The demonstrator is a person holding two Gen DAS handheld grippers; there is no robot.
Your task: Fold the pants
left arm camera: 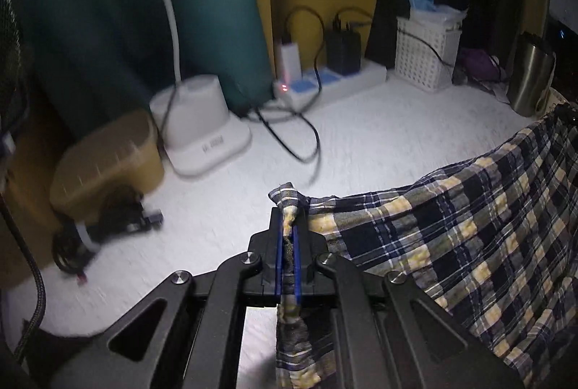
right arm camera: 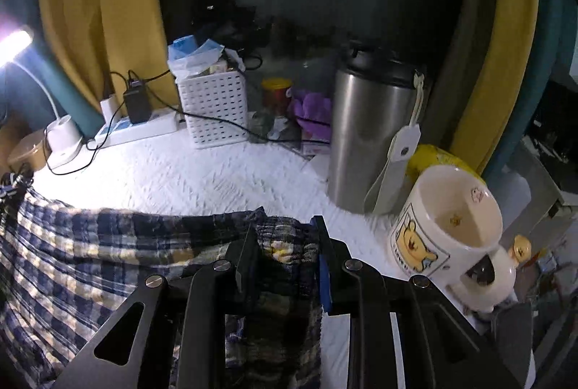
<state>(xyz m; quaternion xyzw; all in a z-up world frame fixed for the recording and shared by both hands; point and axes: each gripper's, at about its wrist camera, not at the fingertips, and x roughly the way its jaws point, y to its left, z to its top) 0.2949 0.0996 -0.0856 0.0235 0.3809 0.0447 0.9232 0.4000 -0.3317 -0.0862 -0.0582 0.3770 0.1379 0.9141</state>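
Observation:
The plaid pants (left arm camera: pixel 469 226), blue, black and pale yellow checks, hang stretched between my two grippers above a white textured surface (left arm camera: pixel 379 143). My left gripper (left arm camera: pixel 288 219) is shut on a thin corner of the cloth, which sticks out past the blue pads and trails down below the jaws. In the right wrist view the pants (right arm camera: pixel 90 244) spread off to the left. My right gripper (right arm camera: pixel 285 244) is shut on a thick bunched fold of the same cloth, its jaws held a little apart by the bulk.
At the back stand a white power strip (left arm camera: pixel 336 81) with chargers and cables, a white lamp base (left arm camera: pixel 206 132), a white perforated basket (right arm camera: pixel 215 107) and a steel flask (right arm camera: pixel 368 132). A white bear mug (right arm camera: pixel 451 226) sits close to the right gripper. Yellow and teal curtains hang behind.

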